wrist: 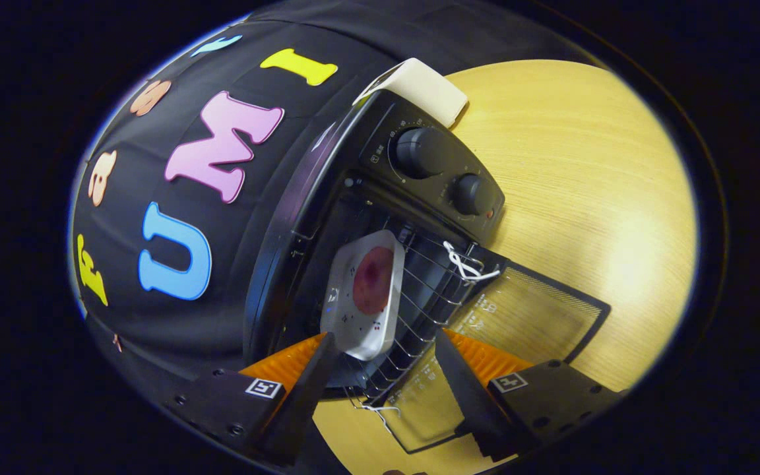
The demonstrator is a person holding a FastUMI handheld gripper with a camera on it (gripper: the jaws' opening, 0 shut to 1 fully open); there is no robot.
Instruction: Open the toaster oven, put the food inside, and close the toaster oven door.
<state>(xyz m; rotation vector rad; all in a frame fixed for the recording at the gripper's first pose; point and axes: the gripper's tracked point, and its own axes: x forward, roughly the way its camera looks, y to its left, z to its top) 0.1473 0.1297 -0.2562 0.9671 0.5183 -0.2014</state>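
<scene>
Tool (386,369) spread, empty; plate (361,297) on rack (426,290) edge, just ahead

One toaster oven (380,218), two knobs (419,153), one plate (361,293)

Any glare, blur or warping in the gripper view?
Gripper view: strong fisheye bending and a rolled horizon; a soft bright glare patch on the wooden table; toaster oven cavity dark, yet the white plate with food reads sharp; open gripper slightly soft.

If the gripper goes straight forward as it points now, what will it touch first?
Probably the white plate with the food, on the wire rack inside the open toaster oven. The open gripper faces it; depth is unclear.
</scene>
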